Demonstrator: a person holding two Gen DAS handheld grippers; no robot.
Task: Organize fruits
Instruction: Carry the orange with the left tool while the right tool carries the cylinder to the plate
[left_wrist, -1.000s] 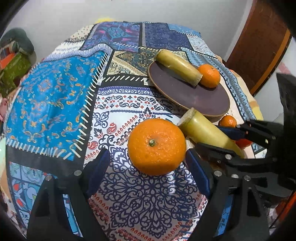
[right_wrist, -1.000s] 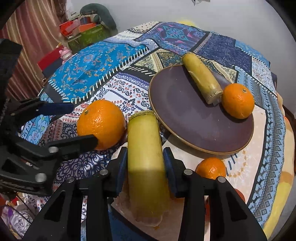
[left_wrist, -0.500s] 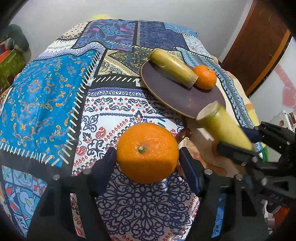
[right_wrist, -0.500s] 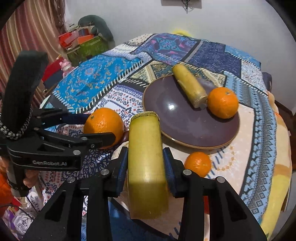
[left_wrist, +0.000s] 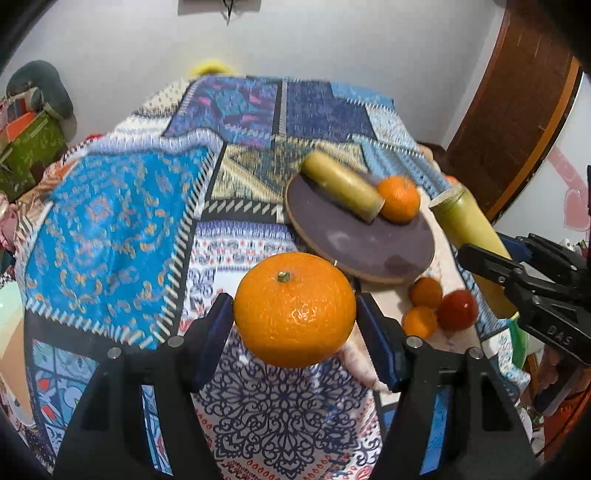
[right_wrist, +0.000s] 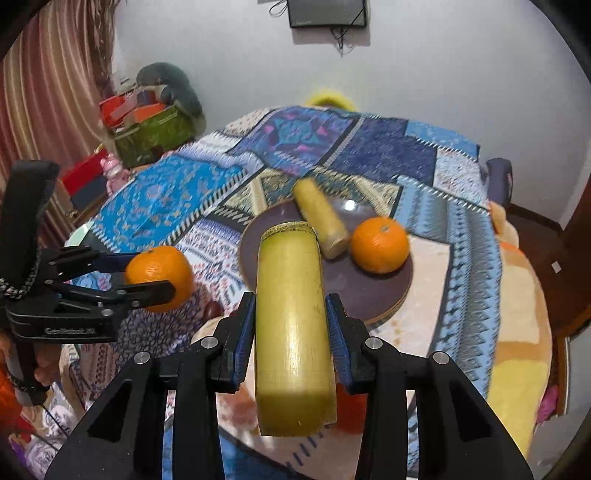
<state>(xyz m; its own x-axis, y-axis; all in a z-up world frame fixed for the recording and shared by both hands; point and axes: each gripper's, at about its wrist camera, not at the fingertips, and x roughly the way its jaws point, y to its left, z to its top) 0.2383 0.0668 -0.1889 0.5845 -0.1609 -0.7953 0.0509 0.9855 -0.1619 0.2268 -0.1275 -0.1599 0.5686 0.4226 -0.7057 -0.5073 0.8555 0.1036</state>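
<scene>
My left gripper is shut on a large orange and holds it above the patterned tablecloth; it also shows in the right wrist view. My right gripper is shut on a yellow-green sugarcane piece, held in the air near the dark round plate. The plate carries a second sugarcane piece and an orange. Two small oranges and a red fruit lie on the cloth beside the plate.
The table is covered by a blue patchwork cloth. A green box with clutter stands beyond the table's left side. A wooden door is at the right. A wall lies behind the table.
Both grippers have risen with their fruit, away from the tablecloth. The small oranges and the red fruit by the plate have come into the left wrist view.
</scene>
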